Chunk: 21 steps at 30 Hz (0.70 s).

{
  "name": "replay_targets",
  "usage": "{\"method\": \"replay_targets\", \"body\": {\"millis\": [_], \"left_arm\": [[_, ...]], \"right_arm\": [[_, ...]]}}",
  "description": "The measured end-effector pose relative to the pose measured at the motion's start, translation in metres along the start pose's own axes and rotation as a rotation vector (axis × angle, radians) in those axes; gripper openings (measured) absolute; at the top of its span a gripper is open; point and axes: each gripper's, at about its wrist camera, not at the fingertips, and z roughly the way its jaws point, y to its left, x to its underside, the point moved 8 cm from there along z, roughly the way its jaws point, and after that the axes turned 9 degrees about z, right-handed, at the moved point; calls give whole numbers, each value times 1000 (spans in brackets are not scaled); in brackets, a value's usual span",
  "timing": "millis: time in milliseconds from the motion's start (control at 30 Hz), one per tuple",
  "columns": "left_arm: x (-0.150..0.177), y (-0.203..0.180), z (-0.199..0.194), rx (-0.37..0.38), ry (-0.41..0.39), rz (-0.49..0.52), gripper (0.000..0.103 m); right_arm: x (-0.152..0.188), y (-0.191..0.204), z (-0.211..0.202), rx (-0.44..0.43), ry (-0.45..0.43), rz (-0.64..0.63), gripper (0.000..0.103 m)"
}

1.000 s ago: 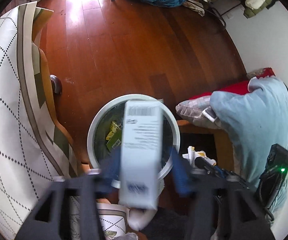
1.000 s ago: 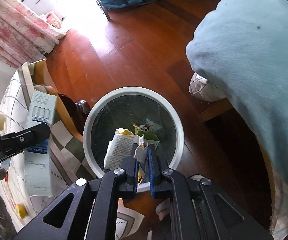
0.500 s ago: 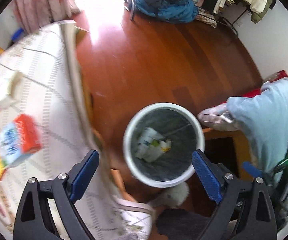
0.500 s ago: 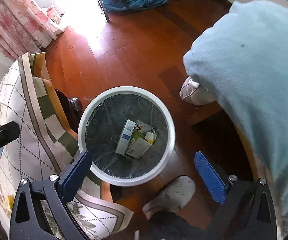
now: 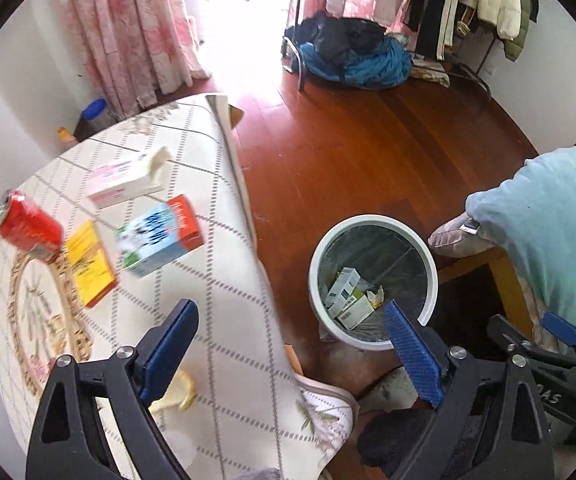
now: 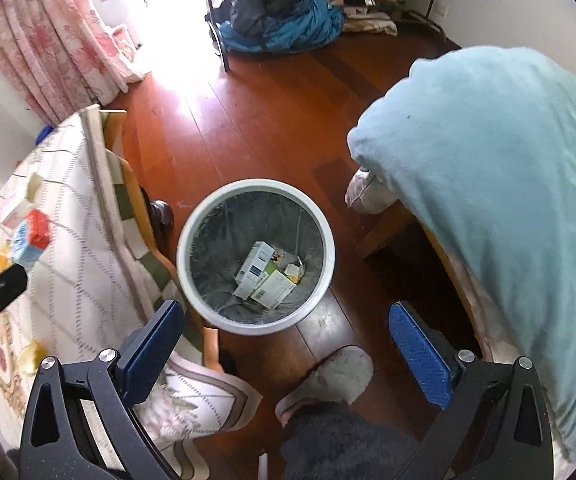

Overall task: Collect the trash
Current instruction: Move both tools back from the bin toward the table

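A white round trash bin [image 5: 432, 268] [image 6: 328, 240] stands on the wood floor with several cartons [image 5: 348, 298] [image 6: 265, 276] inside. My left gripper [image 5: 292, 348] is open and empty, above the table edge and left of the bin. My right gripper [image 6: 288, 340] is open and empty, above the bin's near rim. On the table lie a red can [image 5: 27, 226], a yellow box [image 5: 87, 270], a blue-red milk carton [image 5: 159, 236] [image 6: 29, 240], a pink-white carton [image 5: 127, 180] and a crumpled yellow scrap [image 5: 175, 396].
The table has a checked cloth [image 5: 223, 320] hanging over its edge. A grey slipper [image 6: 328, 376] is beside the bin. A light blue blanket [image 6: 508, 200] covers furniture at right. Clothes pile [image 5: 352, 56] and a rack stand at the far wall.
The left gripper let go of a white carton and the right gripper of crumpled paper; both fell into the bin. Both grippers opened. The left gripper swung left toward the table.
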Motion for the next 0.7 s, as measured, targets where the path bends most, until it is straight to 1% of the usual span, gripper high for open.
{"method": "replay_targets", "body": {"millis": [200, 300, 400, 433, 500, 567, 600, 633, 700], "left_arm": [[14, 11, -40, -29, -55, -9, 95], [21, 21, -58, -40, -79, -32, 95], [32, 40, -75, -64, -89, -74, 95], [35, 46, -77, -74, -88, -84, 95], [50, 70, -84, -120, -81, -123, 95], [66, 91, -85, -155, -69, -152, 95], [80, 109, -82, -192, -54, -171, 95], [89, 118, -79, -210, -41, -182, 95], [118, 146, -64, -250, 17, -220, 95]], "right_arm": [[9, 10, -57, -29, -89, -18, 103], [13, 16, -82, -62, -118, -11, 103], [19, 24, -102, -101, -134, -4, 103], [22, 28, -106, -116, -132, -2, 103], [28, 39, -112, -153, -118, 1, 103], [37, 55, -112, -194, -88, -6, 103], [42, 65, -108, -208, -72, -16, 103], [48, 77, -104, -224, -53, -32, 103], [61, 103, -93, -261, -5, -63, 103]]}}
